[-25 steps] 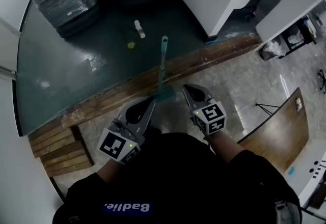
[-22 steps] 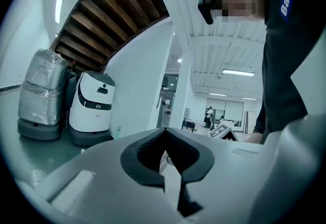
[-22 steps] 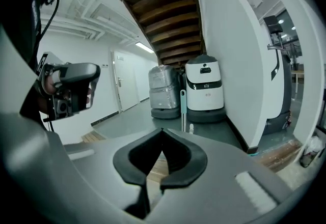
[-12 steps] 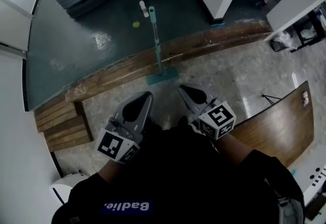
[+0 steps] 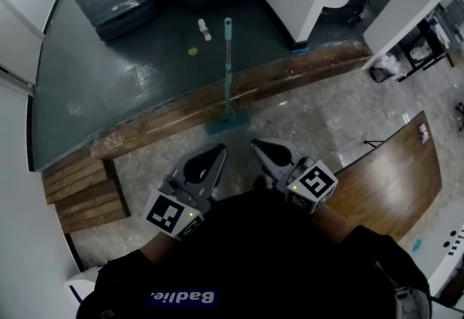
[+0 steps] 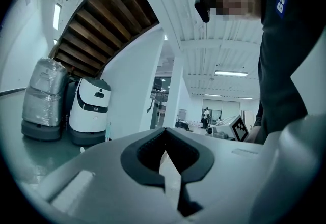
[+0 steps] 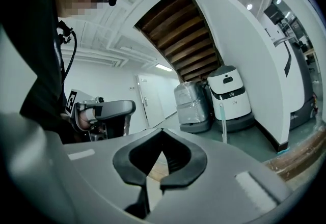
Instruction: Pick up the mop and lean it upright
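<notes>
Left gripper [image 5: 219, 149] and right gripper [image 5: 254, 143] have drawn back from mop [image 5: 228, 71], jaws shut, empty. Mop stands upright, unheld; task looks done.

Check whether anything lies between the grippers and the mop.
Nothing visible does. Only floor separates the left gripper and right gripper from the mop; both are shut and empty. A bottle lies beyond, left of the handle's top.

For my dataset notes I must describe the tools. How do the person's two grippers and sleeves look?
The left gripper and right gripper have grey, tapering shells with black ribbed pads. Each carries a white cube with black square markers. The sleeves are black.
</notes>
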Demonstrator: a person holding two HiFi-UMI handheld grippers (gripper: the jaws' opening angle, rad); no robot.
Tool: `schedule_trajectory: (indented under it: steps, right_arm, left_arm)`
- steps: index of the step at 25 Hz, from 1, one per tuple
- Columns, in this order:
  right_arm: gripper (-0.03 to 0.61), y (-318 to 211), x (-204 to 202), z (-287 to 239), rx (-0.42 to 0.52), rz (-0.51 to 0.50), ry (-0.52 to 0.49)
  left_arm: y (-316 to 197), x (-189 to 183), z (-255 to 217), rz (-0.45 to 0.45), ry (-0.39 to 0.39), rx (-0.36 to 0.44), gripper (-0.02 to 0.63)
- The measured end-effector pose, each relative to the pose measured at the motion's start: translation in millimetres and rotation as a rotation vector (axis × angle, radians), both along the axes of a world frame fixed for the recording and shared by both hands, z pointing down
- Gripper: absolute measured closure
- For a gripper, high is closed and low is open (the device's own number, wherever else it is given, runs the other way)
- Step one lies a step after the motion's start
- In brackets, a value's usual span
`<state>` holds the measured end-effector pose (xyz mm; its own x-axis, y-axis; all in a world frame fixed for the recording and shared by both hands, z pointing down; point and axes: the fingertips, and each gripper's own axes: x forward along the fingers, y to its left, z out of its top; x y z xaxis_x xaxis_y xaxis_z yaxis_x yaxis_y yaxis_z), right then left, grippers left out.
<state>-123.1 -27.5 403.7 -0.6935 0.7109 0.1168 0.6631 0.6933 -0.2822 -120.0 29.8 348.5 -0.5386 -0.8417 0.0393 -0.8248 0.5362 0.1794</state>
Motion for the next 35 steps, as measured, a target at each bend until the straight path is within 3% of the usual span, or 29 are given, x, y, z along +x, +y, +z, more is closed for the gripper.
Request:
schedule_trajectory:
  steps: [5, 9, 22, 35]
  right_arm:
    - [0.574, 45, 31, 4, 0.175, 0.042, -0.022]
    - [0.574, 68, 53, -7, 0.225, 0.038, -0.029]
    - [0.575, 48, 61, -61, 0.165, -0.024, -0.124]
    - [0.575, 16, 69, -33, 0.118, -0.086, -0.081]
  left_arm:
    - [46, 28, 0, 0.026, -0.014, 0.026, 0.594]
    - [64, 41, 6, 0.029, 0.020, 0.057, 0.594]
    - [29, 52, -21, 0.012, -0.050, 0.030, 0.594]
    - [-8, 59, -10, -0.025, -0.036, -0.047, 0.594]
